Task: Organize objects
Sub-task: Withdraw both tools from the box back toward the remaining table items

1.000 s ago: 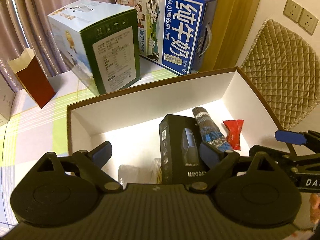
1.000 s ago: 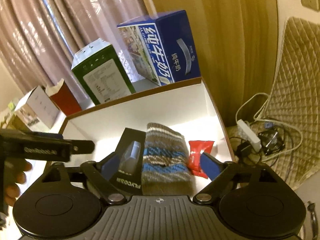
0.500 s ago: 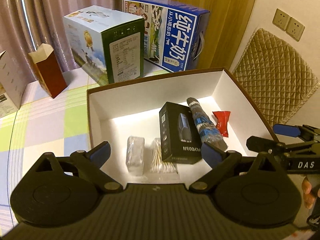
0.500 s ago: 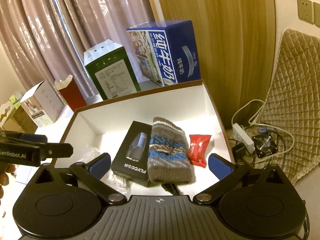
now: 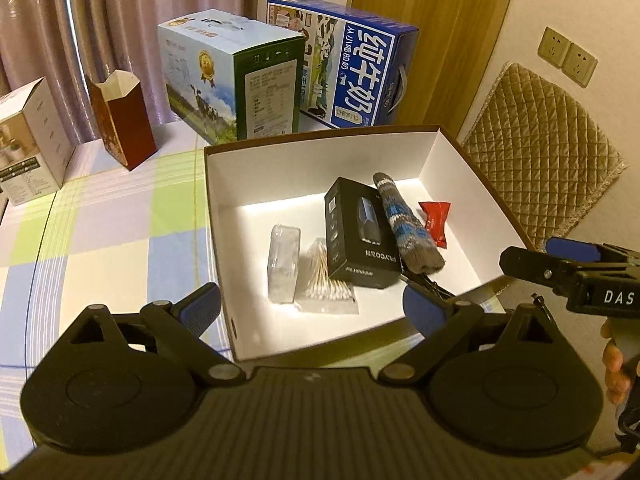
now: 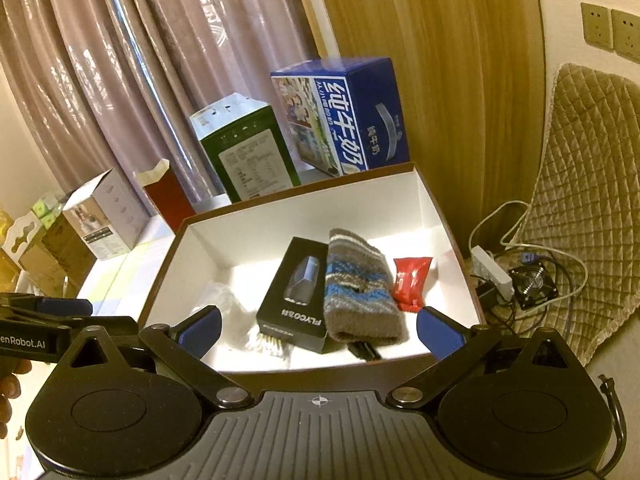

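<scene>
1. Hovering at the near rim of the white tray (image 5: pixel 312 160), the left gripper (image 5: pixel 312 308) has its blue pads spread wide and holds nothing; one pad sits outside the tray's left wall, the other over the near edge.
2. Right gripper (image 6: pixel 318 330) likewise spread wide and empty, both pads low in frame over the tray's near wall. Neither gripper touches any item.
3. Tray contents, left to right in the left wrist view: clear plastic packet (image 5: pixel 284 264), bag of cotton swabs (image 5: pixel 326 280), black box (image 5: pixel 360 232) printed "FLYCO", striped knit pouch (image 5: pixel 404 220), red sachet (image 5: pixel 436 216). Box and pouch lie touching; sachet just beside the pouch.
4. Left view only: full packet and swabs; right gripper at right edge reading "DAS".
5. Right view only: power strip (image 6: pixel 492 272), small fan (image 6: pixel 534 284) and cables on the floor at right; left gripper at left edge reading "enRobot.AI".
6. Beyond the tray, upper centre: green carton (image 5: pixel 240 80), blue milk carton (image 5: pixel 344 76) with Chinese characters. Upper left: red paper bag (image 5: pixel 124 124), white box (image 5: pixel 32 140), on the checked tablecloth (image 5: pixel 100 232).
</scene>
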`<act>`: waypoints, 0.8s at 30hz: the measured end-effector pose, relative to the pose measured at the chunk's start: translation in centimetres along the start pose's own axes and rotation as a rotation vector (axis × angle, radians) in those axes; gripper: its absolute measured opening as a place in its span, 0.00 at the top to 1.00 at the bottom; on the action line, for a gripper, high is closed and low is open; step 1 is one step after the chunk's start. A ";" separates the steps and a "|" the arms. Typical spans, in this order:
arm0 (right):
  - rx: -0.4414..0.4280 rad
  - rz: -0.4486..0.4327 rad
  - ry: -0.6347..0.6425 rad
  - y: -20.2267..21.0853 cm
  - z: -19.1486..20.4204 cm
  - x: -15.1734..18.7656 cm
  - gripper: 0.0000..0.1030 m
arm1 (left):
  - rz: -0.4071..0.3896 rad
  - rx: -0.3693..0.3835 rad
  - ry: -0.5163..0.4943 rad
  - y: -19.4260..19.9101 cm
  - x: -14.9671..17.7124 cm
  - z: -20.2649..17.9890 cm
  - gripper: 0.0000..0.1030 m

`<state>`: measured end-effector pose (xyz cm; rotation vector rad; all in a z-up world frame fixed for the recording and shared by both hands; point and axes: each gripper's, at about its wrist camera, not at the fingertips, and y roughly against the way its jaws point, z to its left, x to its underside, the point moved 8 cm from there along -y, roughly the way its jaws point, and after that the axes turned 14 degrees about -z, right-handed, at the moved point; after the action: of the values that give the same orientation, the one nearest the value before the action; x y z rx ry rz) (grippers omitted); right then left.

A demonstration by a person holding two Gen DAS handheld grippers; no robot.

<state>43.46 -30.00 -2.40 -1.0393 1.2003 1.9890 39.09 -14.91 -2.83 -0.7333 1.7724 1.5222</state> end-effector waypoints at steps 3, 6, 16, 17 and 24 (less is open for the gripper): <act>0.002 -0.002 0.002 0.8 0.5 0.4 0.02 | 0.000 -0.002 0.007 0.9 0.6 0.2 0.07; 0.000 -0.004 0.004 1.6 1.1 0.7 0.02 | 0.007 -0.005 0.013 1.9 1.5 0.6 0.07; -0.019 0.002 -0.005 4.1 3.1 2.5 0.02 | 0.023 -0.016 0.029 5.3 4.2 1.9 0.07; -0.021 0.004 -0.005 4.3 3.3 2.7 0.02 | 0.024 -0.018 0.031 5.7 4.4 2.1 0.07; -0.043 0.029 -0.008 5.4 5.3 4.6 0.02 | 0.037 -0.037 0.045 7.7 6.2 3.6 0.07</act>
<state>35.10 -27.09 -2.35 -1.0398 1.1800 2.0473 29.71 -10.06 -3.40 -0.7623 1.8039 1.5786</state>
